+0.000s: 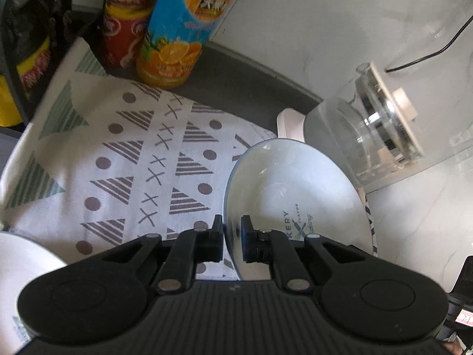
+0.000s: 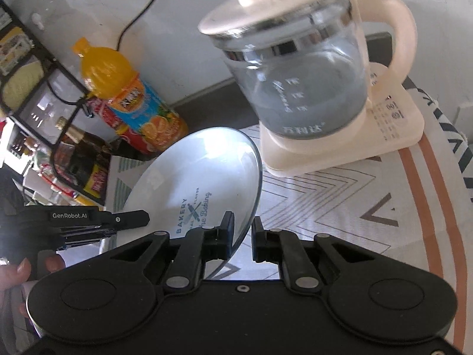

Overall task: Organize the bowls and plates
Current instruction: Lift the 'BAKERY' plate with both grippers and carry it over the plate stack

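While the plate (image 1: pixel 295 195) tilts up off the patterned cloth (image 1: pixel 124 153), just in front of the kettle (image 1: pixel 363 136), both grippers pinch its rim. Left gripper (image 1: pixel 232 239) is nearly closed, rim between its fingers; right gripper (image 2: pixel 242 236) grips the opposite edge (image 2: pixel 204 183). Juice bottle (image 2: pixel 127 97) stands behind. Another white dish (image 1: pixel 20 254) lies at lower left.
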Demonstrator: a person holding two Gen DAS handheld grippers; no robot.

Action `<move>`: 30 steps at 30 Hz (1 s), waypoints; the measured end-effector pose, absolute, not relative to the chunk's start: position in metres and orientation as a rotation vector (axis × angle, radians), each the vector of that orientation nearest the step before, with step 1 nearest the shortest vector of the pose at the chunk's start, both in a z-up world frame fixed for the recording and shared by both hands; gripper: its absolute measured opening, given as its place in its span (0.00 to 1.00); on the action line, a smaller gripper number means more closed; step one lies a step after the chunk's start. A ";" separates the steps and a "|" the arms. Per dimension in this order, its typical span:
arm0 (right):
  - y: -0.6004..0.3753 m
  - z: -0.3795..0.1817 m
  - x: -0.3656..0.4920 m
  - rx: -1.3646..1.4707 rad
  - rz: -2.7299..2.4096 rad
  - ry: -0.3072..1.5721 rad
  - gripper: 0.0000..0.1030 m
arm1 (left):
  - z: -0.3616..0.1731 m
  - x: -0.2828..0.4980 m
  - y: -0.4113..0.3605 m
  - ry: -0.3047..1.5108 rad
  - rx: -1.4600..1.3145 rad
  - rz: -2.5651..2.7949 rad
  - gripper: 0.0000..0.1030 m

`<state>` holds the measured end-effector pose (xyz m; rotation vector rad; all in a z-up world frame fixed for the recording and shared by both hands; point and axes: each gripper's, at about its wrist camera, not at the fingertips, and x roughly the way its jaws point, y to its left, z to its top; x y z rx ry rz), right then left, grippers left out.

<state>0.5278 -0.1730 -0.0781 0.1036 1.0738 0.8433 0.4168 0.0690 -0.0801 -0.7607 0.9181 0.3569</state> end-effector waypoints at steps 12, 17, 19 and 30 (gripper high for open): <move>-0.154 -0.053 0.497 0.148 0.881 1.018 0.12 | -0.044 0.378 0.083 0.849 -0.738 0.380 0.09; -0.145 -0.049 0.474 0.166 0.864 1.006 0.12 | -0.037 0.359 0.093 0.845 -0.731 0.365 0.09; -0.141 -0.048 0.464 0.170 0.856 1.004 0.12 | -0.036 0.351 0.098 0.846 -0.730 0.356 0.09; -0.120 -0.044 0.403 0.210 0.788 1.002 0.12 | -0.028 0.302 0.126 0.855 -0.695 0.310 0.09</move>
